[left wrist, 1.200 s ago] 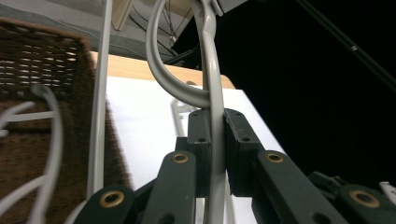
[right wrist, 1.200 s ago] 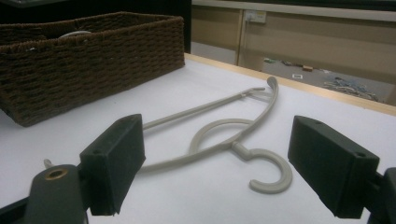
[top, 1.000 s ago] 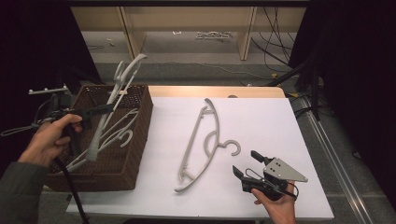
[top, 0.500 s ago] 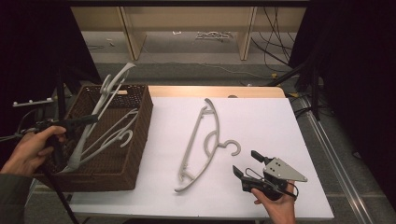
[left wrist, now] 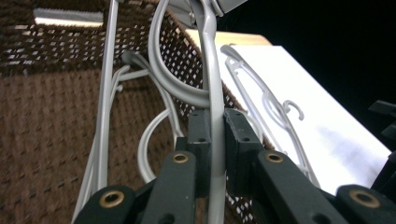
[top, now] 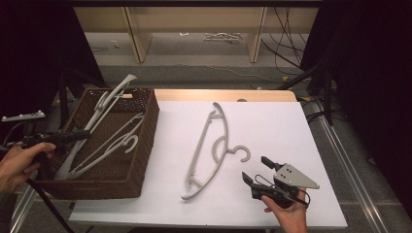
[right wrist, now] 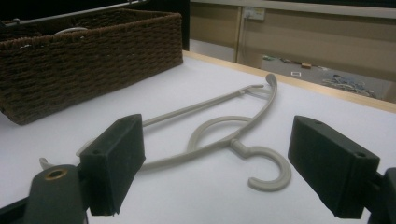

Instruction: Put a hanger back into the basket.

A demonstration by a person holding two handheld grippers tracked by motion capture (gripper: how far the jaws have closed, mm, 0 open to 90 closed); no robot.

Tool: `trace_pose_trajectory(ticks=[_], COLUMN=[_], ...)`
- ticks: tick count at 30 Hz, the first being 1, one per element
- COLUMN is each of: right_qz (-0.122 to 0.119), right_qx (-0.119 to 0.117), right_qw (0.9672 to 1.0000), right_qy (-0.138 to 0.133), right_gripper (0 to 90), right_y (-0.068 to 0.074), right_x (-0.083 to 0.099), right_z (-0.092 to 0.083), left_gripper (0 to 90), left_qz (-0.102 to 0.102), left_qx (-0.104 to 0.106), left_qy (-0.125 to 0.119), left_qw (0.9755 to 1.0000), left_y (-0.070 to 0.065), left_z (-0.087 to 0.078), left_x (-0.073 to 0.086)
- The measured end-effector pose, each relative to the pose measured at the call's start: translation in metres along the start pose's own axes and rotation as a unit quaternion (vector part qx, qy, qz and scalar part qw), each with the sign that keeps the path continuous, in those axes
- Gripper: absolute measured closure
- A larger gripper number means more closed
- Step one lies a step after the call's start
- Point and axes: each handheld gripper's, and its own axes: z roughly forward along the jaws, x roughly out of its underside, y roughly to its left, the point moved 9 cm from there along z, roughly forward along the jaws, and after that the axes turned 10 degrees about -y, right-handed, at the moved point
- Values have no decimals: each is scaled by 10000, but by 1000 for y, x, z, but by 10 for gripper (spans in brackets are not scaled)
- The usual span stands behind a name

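A brown wicker basket [top: 145,121] stands at the table's left end. My left gripper [top: 80,135] reaches over its left rim and is shut on a grey hanger [top: 114,94], which leans up and out past the far rim. In the left gripper view the jaws [left wrist: 214,128] pinch that hanger's thin arm [left wrist: 210,79] above the basket floor [left wrist: 46,140]. A second hanger [top: 116,145] lies inside the basket. A third hanger [top: 214,145] lies flat on the white tabletop. My right gripper [top: 255,168] rests open near the front edge, just right of its hook [right wrist: 268,175], with nothing between the pads [right wrist: 116,158].
The white table's front edge [top: 209,225] runs close below my right hand. A wooden strip [top: 223,94] borders the far side. Behind it are wooden furniture legs [top: 255,34] and loose cables [top: 286,29] on the floor. A dark stand [top: 328,92] rises at the right.
My left hand has moved left and down, carrying the gripped hanger lower over the basket; its raised end has sunk. The right gripper and the hanger on the table have stayed put.
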Motion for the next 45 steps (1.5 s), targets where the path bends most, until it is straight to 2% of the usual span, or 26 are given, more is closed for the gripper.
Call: trace_pose_trajectory(ticks=[2, 5, 6, 8, 9, 11, 13, 17, 19, 21, 24, 27, 29, 32, 37, 40, 41, 42, 43, 45], right_qz=[35, 37, 37, 21, 30, 33, 31, 0, 3, 19, -5, -3, 19, 21, 1, -21, -6, -7, -21, 26], right_qx=[-36, -31, -31, -18, -34, -35, -38, -13, -20, -27, 11, 9, -29, -29, -14, 6, -1, 1, 12, -24], right_qw=[10000, 10000, 10000, 10000, 10000, 10000, 10000, 10000, 10000, 10000, 10000, 10000, 10000, 10000, 10000, 10000, 10000, 10000, 10000, 10000], right_qy=[-59, -25, -25, 0, -35, -36, -32, 14, 17, 9, 29, 30, 17, 11, 29, 19, 32, 28, 37, 10], right_gripper=[195, 195, 195, 195, 195, 195, 195, 195, 195, 195, 195, 195, 195, 195, 195, 195, 195, 195, 195, 195], right_y=[1, 1, 1, 1, 1, 1, 1, 0, 1, 1, 0, 0, 1, 1, 1, 1, 1, 1, 0, 1], right_x=[-1, 0, 0, 1, 0, 0, 0, 1, 1, 1, 1, 1, 1, 1, 1, 1, 1, 1, 1, 1], right_z=[1, 1, 1, 1, 1, 1, 1, 1, 1, 1, 1, 1, 1, 1, 1, 1, 1, 1, 1, 1], left_gripper=[816, 816, 816, 817, 817, 817, 817, 816, 816, 816, 815, 814, 814, 812, 804, 775, 758, 724, 667, 606], left_qz=[83, 153, 233, 300, 406, 465, 569, 627, 649, 635, 714, 897, 1085, 1245, 1342, 1406, 1507, 1391, 1441, 1436], left_qx=[-2, 149, 120, 161, 210, 167, 241, 340, 262, 212, 185, 49, -12, -61, -131, -99, -121, -190, -201, -298], left_qy=[39, 41, 112, 204, 310, 352, 402, 484, 630, 654, 848, 1099, 1354, 1647, 1788, 2010, 2095, 1960, 2068, 1842], left_qw=[10000, 9998, 9996, 9992, 9985, 9982, 9973, 9963, 9956, 9956, 9937, 9899, 9848, 9784, 9746, 9694, 9661, 9705, 9675, 9719], left_y=[2, 0, 1, 0, 2, 5, 7, 10, 13, 16, 15, 15, 16, 17, 18, 16, 17, 16, 18, 17], left_z=[-3, -4, -5, -5, -5, -5, -6, -6, -5, -2, 4, 11, 14, 16, 19, 20, 19, 22, 19, 21], left_x=[3, 5, 5, 7, 10, 11, 14, 21, 25, 28, 33, 39, 45, 54, 60, 66, 67, 66, 65, 58])
